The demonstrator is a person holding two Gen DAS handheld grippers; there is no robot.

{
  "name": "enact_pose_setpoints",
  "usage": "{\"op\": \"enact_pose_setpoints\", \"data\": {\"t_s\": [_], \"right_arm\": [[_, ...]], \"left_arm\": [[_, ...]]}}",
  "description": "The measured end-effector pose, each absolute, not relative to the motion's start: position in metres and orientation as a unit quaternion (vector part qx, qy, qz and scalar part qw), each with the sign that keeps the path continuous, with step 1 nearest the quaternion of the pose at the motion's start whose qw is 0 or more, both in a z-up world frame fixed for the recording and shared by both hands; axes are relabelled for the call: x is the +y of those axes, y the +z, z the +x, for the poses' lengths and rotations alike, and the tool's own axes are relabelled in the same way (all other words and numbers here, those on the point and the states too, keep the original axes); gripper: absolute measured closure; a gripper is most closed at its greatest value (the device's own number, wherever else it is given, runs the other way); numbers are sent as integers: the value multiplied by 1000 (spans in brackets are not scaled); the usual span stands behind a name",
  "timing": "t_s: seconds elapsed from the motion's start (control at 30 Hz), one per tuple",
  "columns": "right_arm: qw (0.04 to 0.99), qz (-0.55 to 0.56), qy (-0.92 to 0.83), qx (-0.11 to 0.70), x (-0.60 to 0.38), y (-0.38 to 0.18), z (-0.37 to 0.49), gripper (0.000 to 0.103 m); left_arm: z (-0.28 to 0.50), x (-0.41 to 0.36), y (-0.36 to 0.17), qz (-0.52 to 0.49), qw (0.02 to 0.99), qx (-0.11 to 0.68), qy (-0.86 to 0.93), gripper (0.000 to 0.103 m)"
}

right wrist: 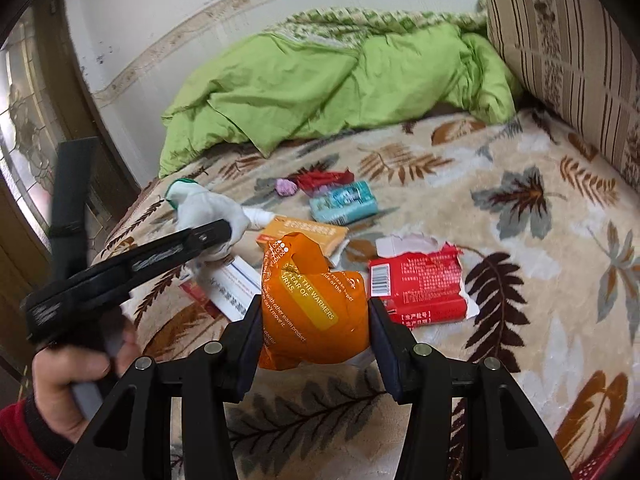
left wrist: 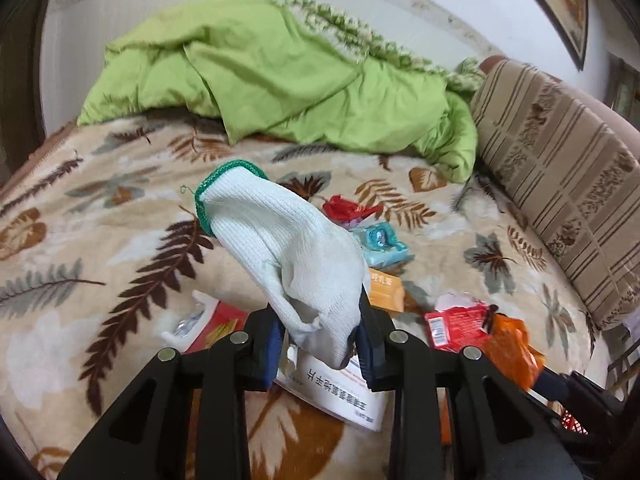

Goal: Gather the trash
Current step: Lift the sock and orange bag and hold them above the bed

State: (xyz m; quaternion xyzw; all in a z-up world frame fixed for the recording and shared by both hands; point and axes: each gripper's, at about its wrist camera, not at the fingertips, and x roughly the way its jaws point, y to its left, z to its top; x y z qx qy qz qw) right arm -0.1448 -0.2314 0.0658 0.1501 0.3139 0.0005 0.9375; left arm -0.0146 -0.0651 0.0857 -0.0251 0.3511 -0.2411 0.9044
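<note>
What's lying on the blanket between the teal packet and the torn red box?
Right wrist view: bare leaf-print blanket separates the teal packet and the torn red box; nothing lies there.

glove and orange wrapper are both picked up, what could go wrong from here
1. The left gripper pinches the white glove only at its lower end; most of it stands free above, so it may slip out in transit.
2. The right gripper holds the crumpled orange wrapper, whose slick foil might slide out.
3. The two grippers work close together, so they could collide above the torn red packet.
</note>
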Motion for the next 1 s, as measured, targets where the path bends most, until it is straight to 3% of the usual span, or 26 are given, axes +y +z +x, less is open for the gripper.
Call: {"op": "enact_pose_setpoints", "data": {"t_s": [0.53,0.63,1.0], "right_arm": [[945,150,8,292,-224,71,-173,50],[945,149,8,291,-224,71,-174,50],[943,159,15,290,-227,70,-175,50]], "left_arm": [[-29,-1,127,-95,909,334,-233,71],[-26,14,127,-105,906,342,-225,66],[-40,60,108,-94,914,347,-187,70]]}}
